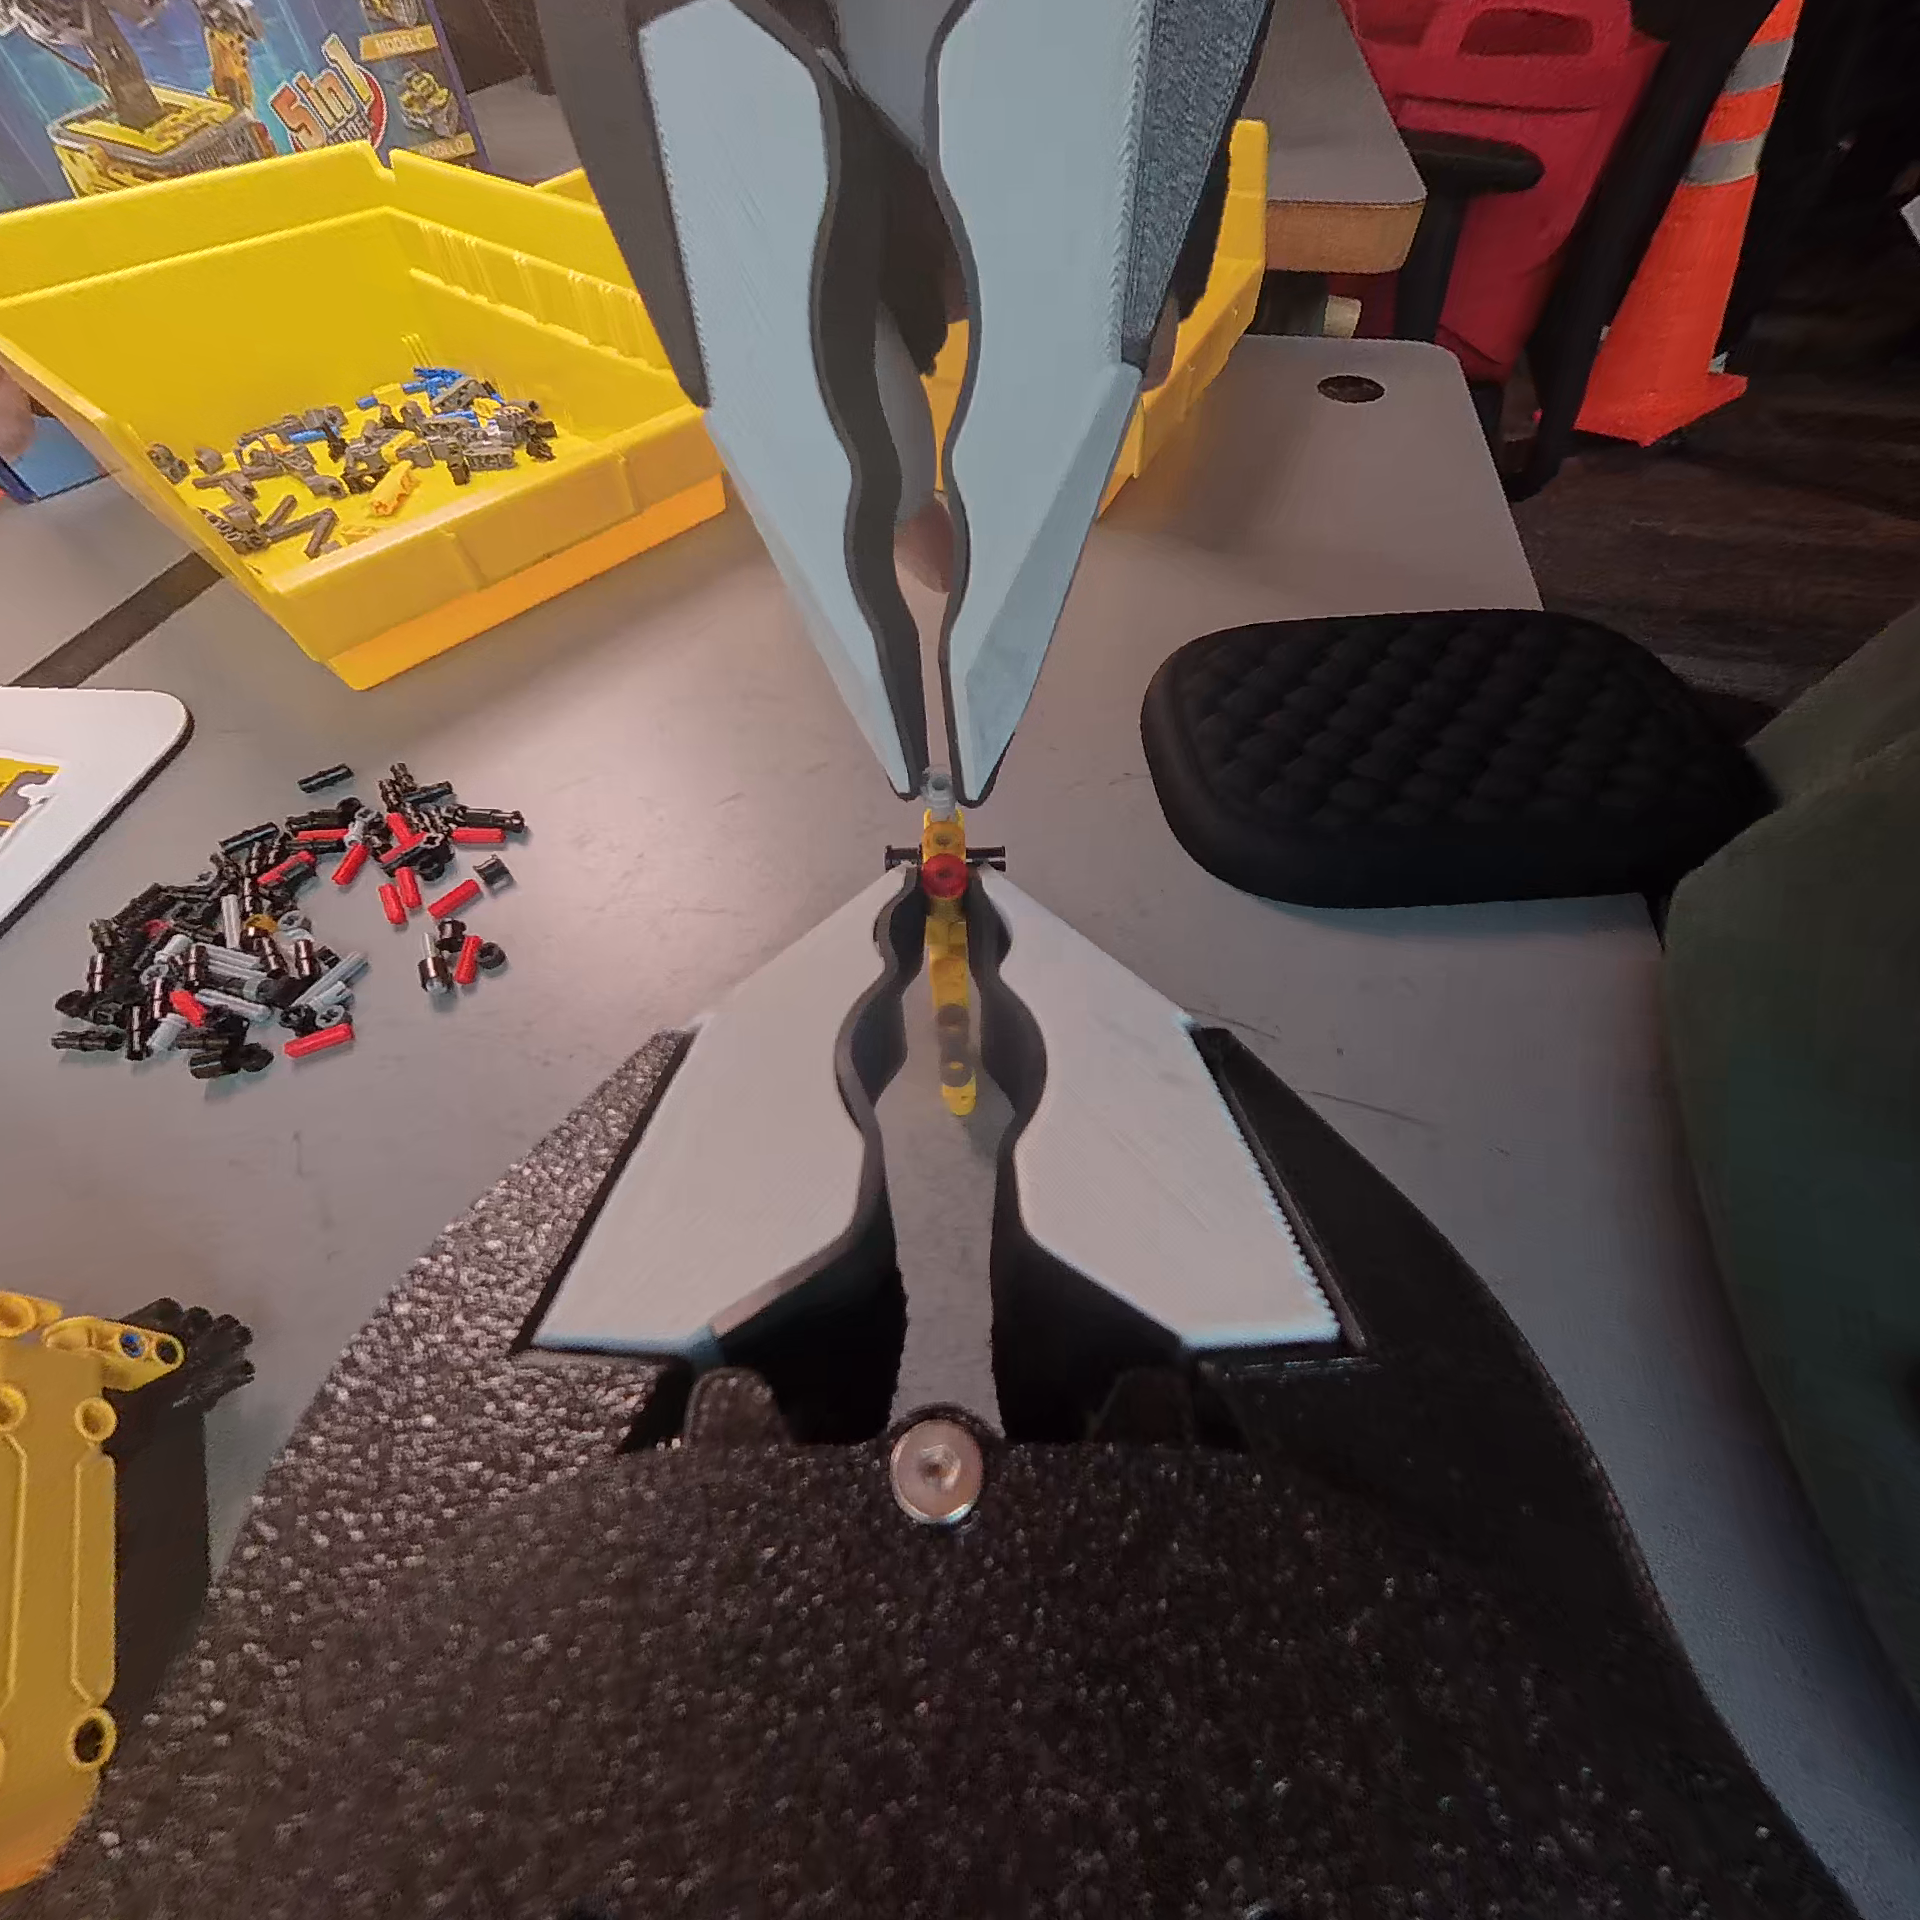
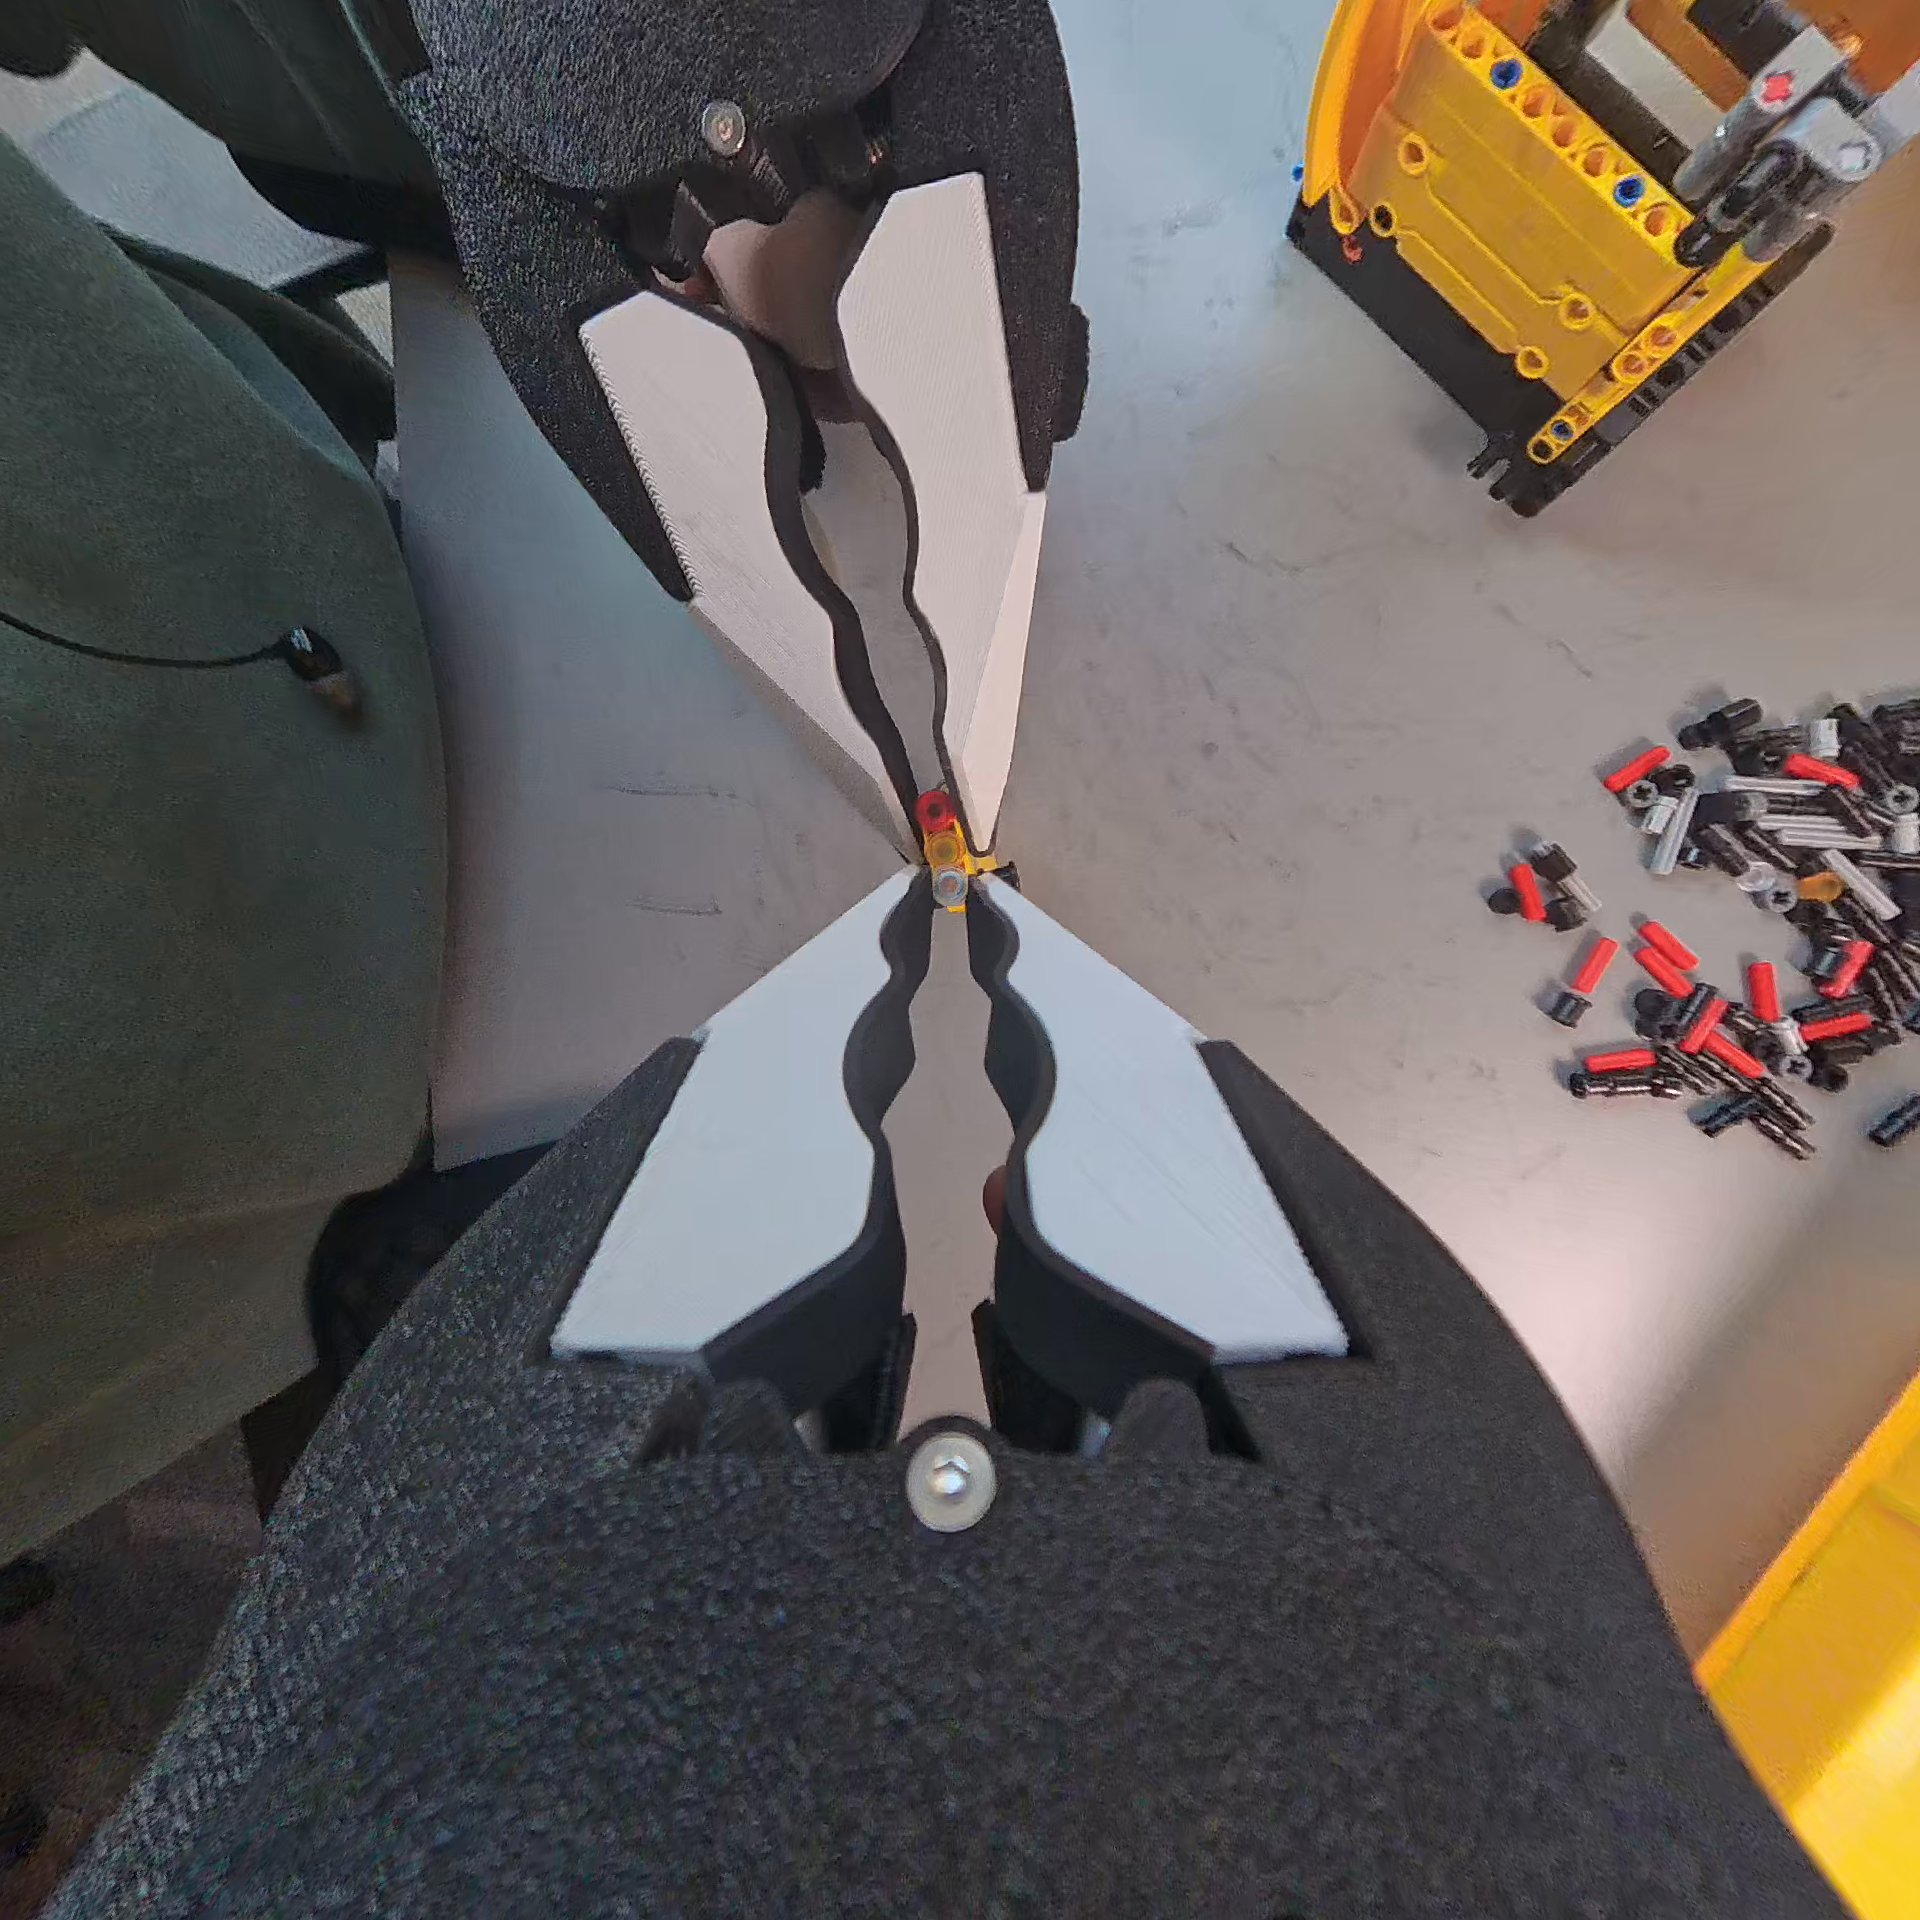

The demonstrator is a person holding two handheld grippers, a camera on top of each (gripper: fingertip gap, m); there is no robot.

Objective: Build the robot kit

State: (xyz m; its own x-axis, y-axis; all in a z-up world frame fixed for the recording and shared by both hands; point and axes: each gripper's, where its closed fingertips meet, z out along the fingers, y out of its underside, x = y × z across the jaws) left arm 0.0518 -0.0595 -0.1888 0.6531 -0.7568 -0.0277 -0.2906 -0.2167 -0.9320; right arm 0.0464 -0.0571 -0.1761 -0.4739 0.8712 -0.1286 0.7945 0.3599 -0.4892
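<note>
The left tongs (image 1: 940,883) are closed on a thin yellow beam (image 1: 951,997) with holes along it, which lies lengthwise between the two white fingers above the grey table (image 1: 1351,1195). A red bush (image 1: 942,876) sits at the fingertips, and a thin black pin (image 1: 945,854) crosses the beam just beyond it. From the far side the right tongs (image 1: 940,792) meet them tip to tip, closed on a small grey peg (image 1: 938,790) that stands at the beam's far end. In the right wrist view the same parts show from the other side: the right tongs (image 2: 951,883) pinch the grey peg (image 2: 948,885) at the end of the yellow beam (image 2: 948,854), with the red bush (image 2: 934,805) held further in between the left tongs (image 2: 940,821).

On the table to the left of the left tongs lies a loose pile of small black, red and grey pins (image 1: 281,925). Behind it a yellow bin (image 1: 395,582) holds a heap of grey and blue parts (image 1: 364,457), and a printed box (image 1: 239,83) stands behind the bin. A yellow and black toy model (image 1: 73,1507) sits at the near left edge of the table. A black quilted cushion (image 1: 1434,748) lies to the right, and an orange cone (image 1: 1683,260) stands beyond the table
</note>
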